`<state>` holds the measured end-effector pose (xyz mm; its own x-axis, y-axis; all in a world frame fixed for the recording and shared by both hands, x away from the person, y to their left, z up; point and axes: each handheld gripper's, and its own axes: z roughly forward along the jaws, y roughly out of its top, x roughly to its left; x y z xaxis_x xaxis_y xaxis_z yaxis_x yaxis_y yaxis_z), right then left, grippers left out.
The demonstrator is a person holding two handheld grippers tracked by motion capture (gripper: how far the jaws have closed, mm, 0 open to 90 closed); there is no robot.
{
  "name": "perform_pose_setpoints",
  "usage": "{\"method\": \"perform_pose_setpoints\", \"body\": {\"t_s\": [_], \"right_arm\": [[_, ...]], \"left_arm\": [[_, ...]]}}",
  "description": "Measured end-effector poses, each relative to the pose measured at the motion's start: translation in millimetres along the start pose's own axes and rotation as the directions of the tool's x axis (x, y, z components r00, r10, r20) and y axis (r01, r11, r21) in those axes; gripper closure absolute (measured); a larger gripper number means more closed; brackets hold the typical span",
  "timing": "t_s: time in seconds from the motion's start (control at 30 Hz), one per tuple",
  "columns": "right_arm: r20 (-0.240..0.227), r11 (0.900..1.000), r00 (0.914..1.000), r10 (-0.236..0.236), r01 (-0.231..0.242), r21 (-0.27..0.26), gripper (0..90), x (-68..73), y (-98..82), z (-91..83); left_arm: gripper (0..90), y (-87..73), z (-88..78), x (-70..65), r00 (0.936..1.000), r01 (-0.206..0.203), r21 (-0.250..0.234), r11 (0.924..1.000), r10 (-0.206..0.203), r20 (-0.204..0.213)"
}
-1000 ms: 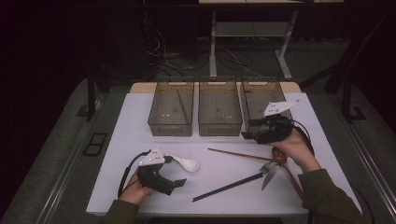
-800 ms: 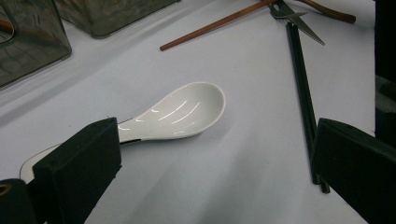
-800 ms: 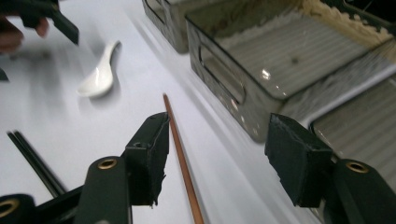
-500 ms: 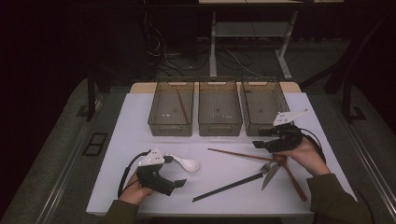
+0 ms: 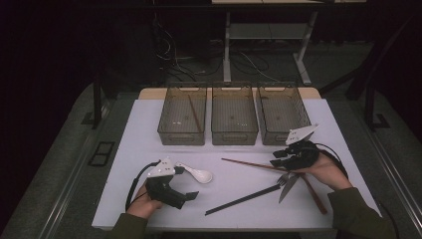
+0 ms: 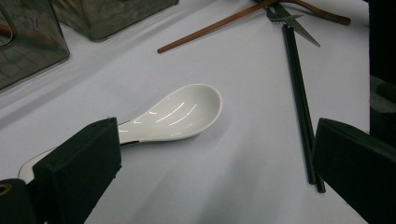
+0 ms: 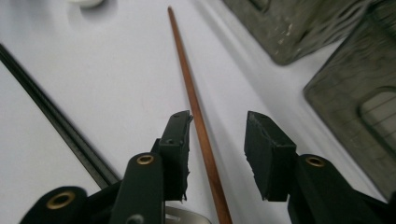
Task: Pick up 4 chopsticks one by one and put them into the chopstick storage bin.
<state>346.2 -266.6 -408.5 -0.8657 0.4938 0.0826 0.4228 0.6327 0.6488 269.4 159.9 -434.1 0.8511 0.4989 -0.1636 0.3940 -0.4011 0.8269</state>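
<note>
A brown wooden chopstick (image 5: 249, 164) (image 7: 191, 102) lies on the white table (image 5: 149, 129), right of centre. My right gripper (image 5: 281, 158) (image 7: 217, 126) is low over its right part. Its jaws straddle the stick and have just been closing; the stick runs beside the left pad and a gap remains on the other side. A white ceramic spoon (image 5: 196, 174) (image 6: 177, 112) lies at the front left. My left gripper (image 5: 191, 195) (image 6: 215, 140) rests open just in front of it, with the spoon's handle passing behind one jaw.
Three dark see-through bins (image 5: 234, 117) stand in a row at the back; the left one holds a brown chopstick (image 5: 195, 113). A pair of black chopsticks (image 5: 244, 199) (image 6: 301, 107), a metal fork (image 5: 286, 184) and another brown stick (image 5: 313, 191) lie at the front right.
My right gripper has come down from beside the right bin to the brown chopstick, and its jaws have narrowed around it. The left gripper and the spoon have stayed put.
</note>
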Motion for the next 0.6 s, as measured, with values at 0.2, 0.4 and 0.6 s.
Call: {"method": "perform_pose_setpoints", "body": {"t_s": [0.2,0.4,0.6], "right_arm": [[-0.025,0.998,0.9996,-0.012,0.013,0.060,65.0,-1.1,-1.6,11.5],[-0.032,0.994,0.9984,-0.046,0.049,0.102,68.4,-2.7,-3.7,16.3],[-0.041,0.992,0.9977,-0.053,0.058,0.117,70.5,-3.7,-5.8,19.4]], "left_arm": [[0.8,-0.1,0.0,0.1,1.0000,0.000,0.001,1.0000,0.000,0.002],[0.8,-0.1,-0.1,0.0,1.0000,-0.001,0.001,1.0000,0.001,0.005],[0.8,-0.1,0.0,-0.1,1.0000,-0.001,0.001,1.0000,0.001,0.006]]}}
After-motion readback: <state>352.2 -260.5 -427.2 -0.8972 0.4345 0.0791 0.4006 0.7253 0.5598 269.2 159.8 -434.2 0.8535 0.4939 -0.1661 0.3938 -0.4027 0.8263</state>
